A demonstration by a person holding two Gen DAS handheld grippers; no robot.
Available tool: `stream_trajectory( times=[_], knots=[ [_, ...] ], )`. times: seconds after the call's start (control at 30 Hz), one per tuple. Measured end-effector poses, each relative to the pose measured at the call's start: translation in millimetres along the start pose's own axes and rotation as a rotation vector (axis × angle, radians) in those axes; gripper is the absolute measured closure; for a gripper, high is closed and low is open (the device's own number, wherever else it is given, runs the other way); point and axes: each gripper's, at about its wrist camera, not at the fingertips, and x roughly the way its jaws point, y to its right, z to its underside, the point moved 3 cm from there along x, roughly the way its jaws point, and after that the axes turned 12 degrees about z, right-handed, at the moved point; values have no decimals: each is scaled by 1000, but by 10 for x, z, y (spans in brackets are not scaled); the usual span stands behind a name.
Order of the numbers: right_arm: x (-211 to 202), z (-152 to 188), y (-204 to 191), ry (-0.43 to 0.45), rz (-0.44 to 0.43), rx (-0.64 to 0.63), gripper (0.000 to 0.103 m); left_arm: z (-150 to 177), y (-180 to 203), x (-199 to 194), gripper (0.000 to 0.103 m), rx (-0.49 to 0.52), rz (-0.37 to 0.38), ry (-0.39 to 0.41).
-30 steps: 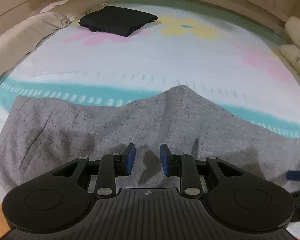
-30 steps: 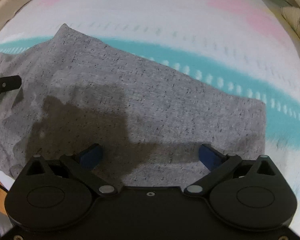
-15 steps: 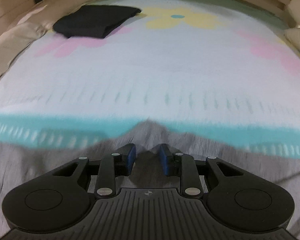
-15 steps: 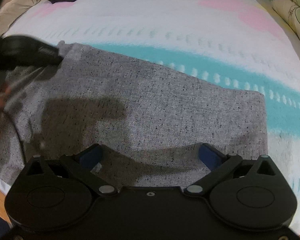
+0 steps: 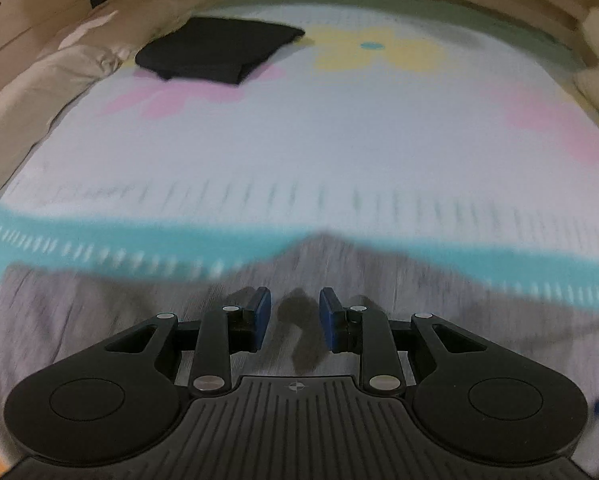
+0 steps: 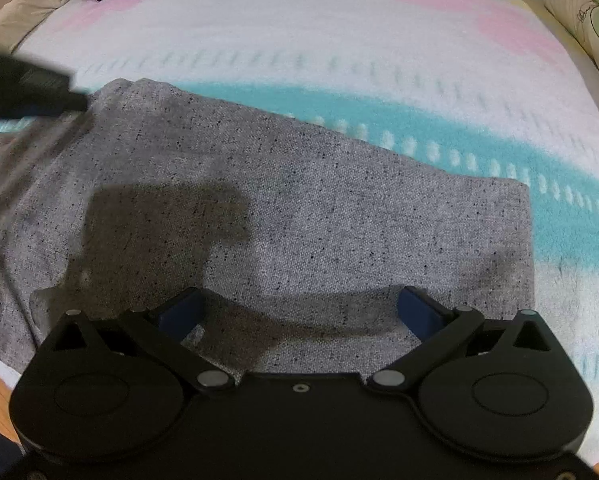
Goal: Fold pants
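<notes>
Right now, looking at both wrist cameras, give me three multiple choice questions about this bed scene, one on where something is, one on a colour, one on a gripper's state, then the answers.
1. Where does the folded black garment lie?
A. At the far left of the bed, near a pillow
B. On top of the grey pants
C. On the floor

2. What colour are the pants under the grippers?
A. Solid navy
B. Speckled grey
C. Pink

3. How are the right gripper jaws set?
A. Shut on the pants
B. Spread wide, holding nothing
C. Out of view

Answers: 1 A, it sits by the pink flower print beside the pillow. 2 B, grey cloth flecked dark. 3 B, the blue pads stand far apart over flat cloth, wider than the left gripper.
</notes>
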Motion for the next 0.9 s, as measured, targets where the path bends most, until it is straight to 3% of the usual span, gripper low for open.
stream_trajectory(
  times=[0.33,0.47,0.63,0.9],
  knots=[
    [32,-42,-34,-42,51,70,0,688,-81,-296,77,3,15,-103],
    [15,-16,-21,-35,49,73,0,872,-19,-347,76,74,-17,-81],
    [0,-43,-13,-58,46,71,0,960,129,-342,76,168,-83,-67],
    [34,-131,-51,-91,49,72,0,953,180,-326,76,140,-118,-55]
  ],
)
